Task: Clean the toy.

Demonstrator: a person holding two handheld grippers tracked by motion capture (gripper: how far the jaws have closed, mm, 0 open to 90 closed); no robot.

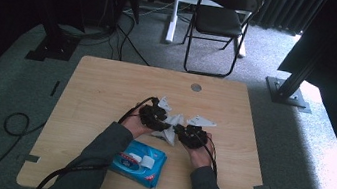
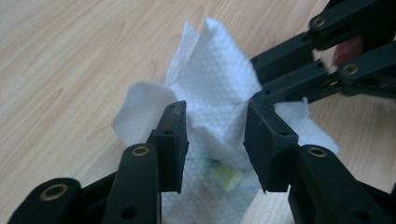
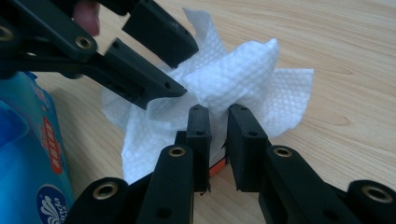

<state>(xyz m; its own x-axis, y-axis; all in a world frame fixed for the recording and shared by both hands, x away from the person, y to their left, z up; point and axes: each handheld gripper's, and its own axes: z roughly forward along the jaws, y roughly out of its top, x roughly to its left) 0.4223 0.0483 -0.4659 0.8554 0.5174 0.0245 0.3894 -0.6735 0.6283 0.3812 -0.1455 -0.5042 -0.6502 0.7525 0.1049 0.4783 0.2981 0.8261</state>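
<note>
Mid-worktop (image 1: 107, 85), both tools meet over a crumpled white wipe (image 1: 170, 127). The left hand-held gripper (image 2: 215, 122) has its jaws parted on either side of a raised fold, pads clear of the tissue. The right hand-held gripper (image 3: 218, 122) is narrow, pinching a bunch of the wipe (image 3: 243, 79) between its pads. A blue wipes pack (image 1: 138, 163) lies near the person's left forearm, close to the front edge

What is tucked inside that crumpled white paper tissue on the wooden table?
Through the white paper tissue a pale yellow-green patch shows, and an orange edge peeks out below. The folds cover the rest, so what it is cannot be told.
</note>
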